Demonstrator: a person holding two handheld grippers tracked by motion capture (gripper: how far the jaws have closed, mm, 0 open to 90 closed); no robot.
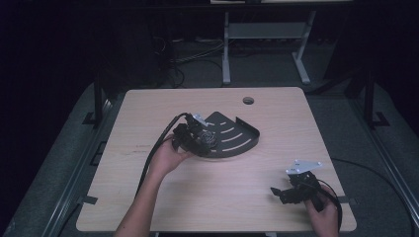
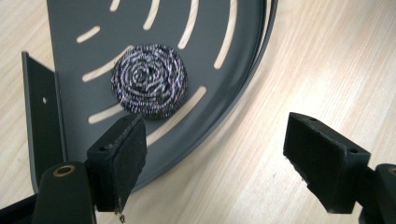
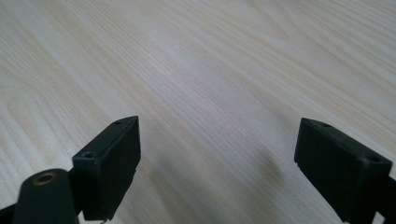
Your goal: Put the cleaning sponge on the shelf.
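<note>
Nearest the person, the right gripper [image 1: 285, 191] hangs low over bare pale wood worktop [image 3: 210, 70] by the front right corner, its fingers [image 3: 112, 163] spread wide and holding nothing. Farther in, the left gripper [image 2: 219, 158] hovers with fingers [image 2: 122, 156] just as wide and empty — one over the near edge of the dark grey slotted quarter-round metal tray [image 2: 233, 56], the other over bare wood. The round coiled steel-wool scouring pad [image 2: 149, 79] lies on the tray just ahead, untouched. A grasp from here could well clip the tray's raised curved rim and drag the tray, or snag the springy coil off-centre. Beyond the tray the worktop stands open up to a round cable hole [image 1: 248, 100] — ample room on every side
</note>
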